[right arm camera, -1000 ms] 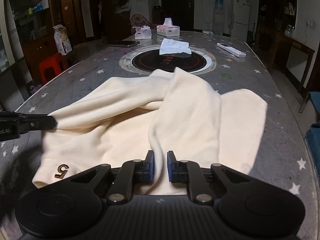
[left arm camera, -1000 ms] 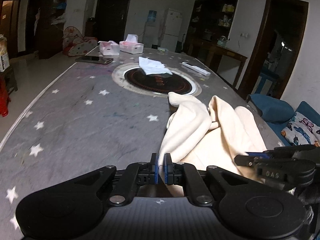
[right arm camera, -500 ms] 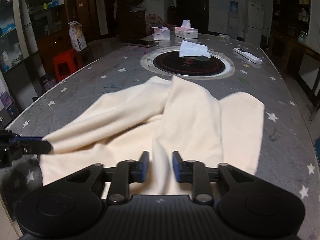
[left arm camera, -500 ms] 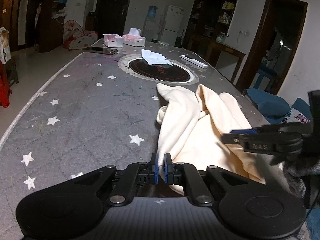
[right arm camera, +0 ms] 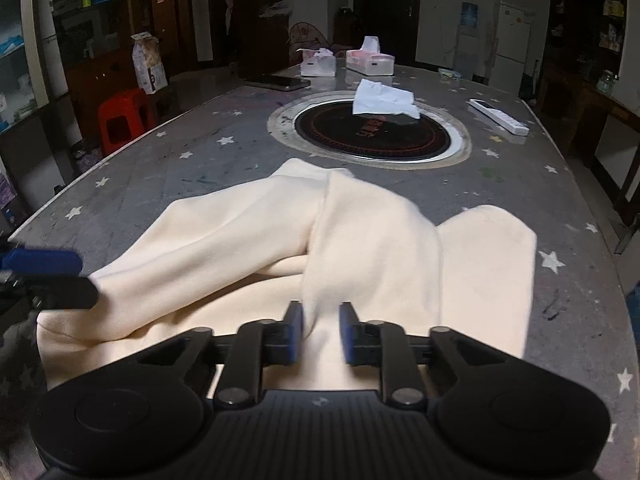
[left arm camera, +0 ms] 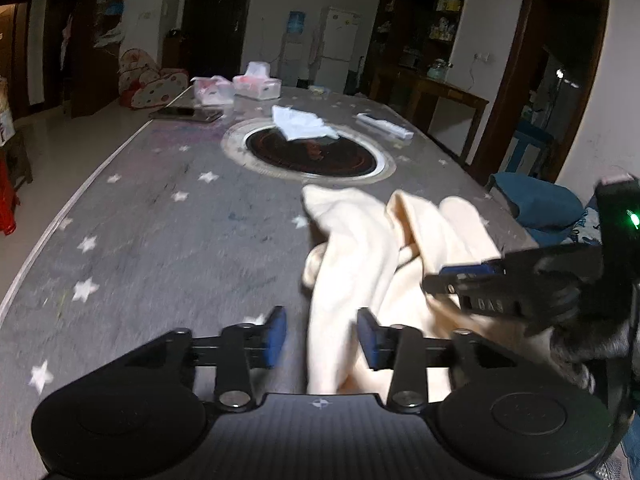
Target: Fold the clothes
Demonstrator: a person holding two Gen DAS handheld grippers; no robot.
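A cream garment point(right arm camera: 360, 248) lies bunched and partly folded on the grey star-patterned table point(right arm camera: 168, 160). In the left wrist view the garment point(left arm camera: 360, 264) runs forward between my left gripper's point(left arm camera: 322, 338) spread blue pads, loose, not clamped. My right gripper point(right arm camera: 321, 332) is open too, its pads either side of a raised fold of the cloth. The right gripper shows side-on at the right of the left wrist view point(left arm camera: 500, 284). The left gripper's tip shows at the left edge of the right wrist view point(right arm camera: 44, 276).
A round black hotplate point(right arm camera: 372, 130) is set in the table's middle with a white cloth point(right arm camera: 384, 100) on it. Beyond lie two tissue boxes point(right arm camera: 370, 60), a phone point(right arm camera: 280, 82) and a white remote point(right arm camera: 500, 116). A red stool point(right arm camera: 120, 118) stands left of the table.
Both grippers have opened and let go of the cream garment. The cloth has dropped lower onto the table and slackened.
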